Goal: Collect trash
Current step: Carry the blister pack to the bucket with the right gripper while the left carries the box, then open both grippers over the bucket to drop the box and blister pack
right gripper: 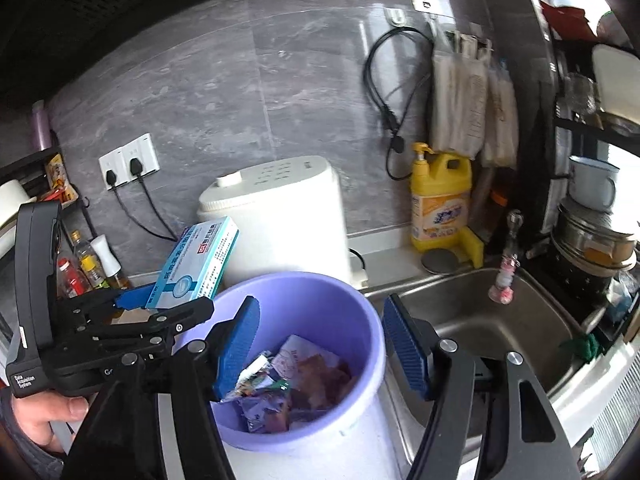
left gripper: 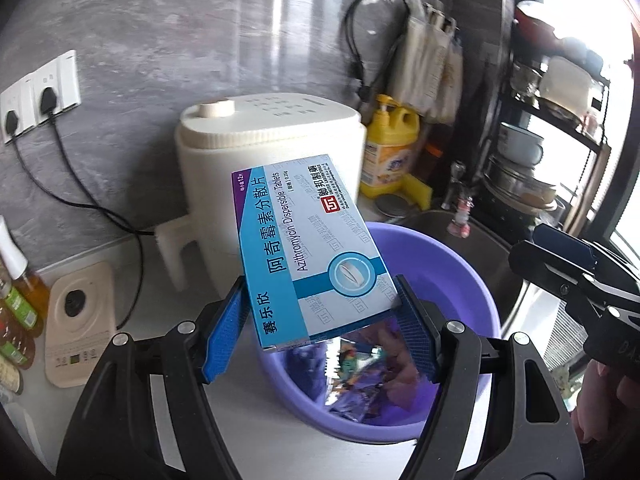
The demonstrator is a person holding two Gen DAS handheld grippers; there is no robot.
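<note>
Grey tiled wall and a pale counter (left gripper: 132, 264) frame our work, with a white cooker (left gripper: 268, 148) at the back, a yellow soap jug (right gripper: 440, 200) beside it and a steel sink (right gripper: 500, 320) to the right. Between cooker and sink stands the purple bin (right gripper: 360, 320), already holding several crumpled wrappers (right gripper: 280, 384).

We hold a medicine box (left gripper: 308, 248) in our left gripper (left gripper: 320, 320). Its blue pads sit wide apart because the box is wide, and they press on the two long edges near its lower end, so the grip looks firm. The box tilts upward and away from us, its lower end above the near part of the bin and its upper end reaching toward the cooker. From the right wrist view it hangs beside the bin's left rim rather than squarely over the opening.

Our right gripper (right gripper: 320, 344) hovers over the bin with its jaws well spread and nothing between them; we judge its piece already lies among the wrappers below.

We judge the step in hand to be the drop of the box into the bin. Next we need to bring the left gripper further over the middle of the opening, tip the box down and spread the pads wider still. Since the box is long, releasing it too near the rim could leave it propped on the edge or let it fall onto the counter.
</note>
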